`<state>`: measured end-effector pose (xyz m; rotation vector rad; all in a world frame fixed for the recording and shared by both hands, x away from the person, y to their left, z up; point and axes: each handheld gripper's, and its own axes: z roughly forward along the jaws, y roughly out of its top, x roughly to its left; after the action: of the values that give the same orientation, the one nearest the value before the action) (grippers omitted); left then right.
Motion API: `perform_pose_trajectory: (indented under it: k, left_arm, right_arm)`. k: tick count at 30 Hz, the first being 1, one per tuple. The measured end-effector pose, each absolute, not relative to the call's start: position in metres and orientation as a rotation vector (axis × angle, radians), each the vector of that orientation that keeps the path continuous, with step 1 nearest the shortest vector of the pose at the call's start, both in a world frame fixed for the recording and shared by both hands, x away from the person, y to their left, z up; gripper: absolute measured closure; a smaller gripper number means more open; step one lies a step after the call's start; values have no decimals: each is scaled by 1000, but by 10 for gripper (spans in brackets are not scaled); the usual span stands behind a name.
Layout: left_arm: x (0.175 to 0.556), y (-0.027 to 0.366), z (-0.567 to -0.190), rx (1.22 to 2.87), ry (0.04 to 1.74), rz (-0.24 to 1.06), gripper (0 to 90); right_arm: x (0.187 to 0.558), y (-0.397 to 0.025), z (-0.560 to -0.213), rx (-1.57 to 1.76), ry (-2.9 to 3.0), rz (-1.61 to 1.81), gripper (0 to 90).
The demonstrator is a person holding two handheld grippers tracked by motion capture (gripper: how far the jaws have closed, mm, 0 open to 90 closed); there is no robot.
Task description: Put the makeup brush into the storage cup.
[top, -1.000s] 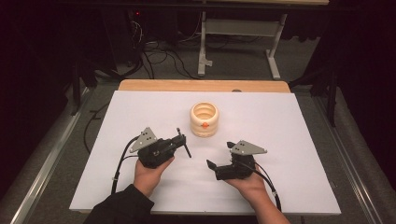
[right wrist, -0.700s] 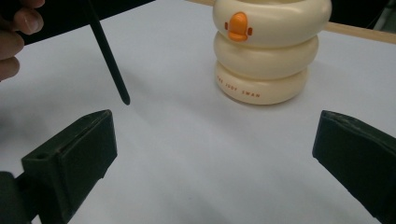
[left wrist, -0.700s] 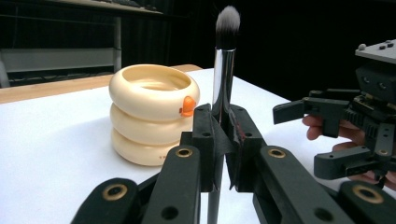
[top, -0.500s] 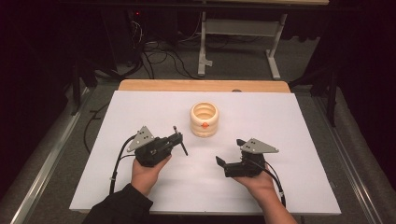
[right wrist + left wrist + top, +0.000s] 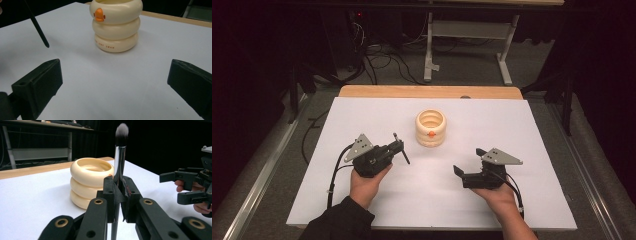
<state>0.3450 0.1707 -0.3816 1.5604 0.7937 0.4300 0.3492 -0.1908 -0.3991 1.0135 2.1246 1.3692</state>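
A cream ringed cup (image 5: 430,128) with an orange beak stands mid-table on the white sheet; it also shows as the cup (image 5: 90,181) and the cup (image 5: 116,23). My left gripper (image 5: 398,149) sits left of the cup, shut on a makeup brush (image 5: 119,155) with a silver ferrule and grey bristles, held upright between the jaws. The brush's thin black handle (image 5: 36,24) points down toward the table. My right gripper (image 5: 468,169) rests lower right of the cup, jaws wide open with nothing between them. That right gripper (image 5: 188,188) appears at the far right.
The white sheet (image 5: 362,115) covers a wooden table (image 5: 427,91) whose far edge is bare wood. Beyond it are a metal desk frame (image 5: 467,45) and floor cables (image 5: 377,60). Grey carpet runs along both sides.
The right gripper has slid right and toward the table's near edge, away from the cup. The left gripper with the brush has stayed about where it was.
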Motion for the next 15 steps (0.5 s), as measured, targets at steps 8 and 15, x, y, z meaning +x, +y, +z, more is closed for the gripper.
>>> perform_pose_trajectory:
  k: [8, 15]
  left_arm:
    - [345, 173, -381, 1559, 805, 447, 824]
    - [345, 174, -381, 1559, 811, 460, 825]
  right_arm:
    - [350, -202, -402, 1028, 2106, 1354, 12]
    - [350, -211, -404, 1039, 2096, 1341, 12]
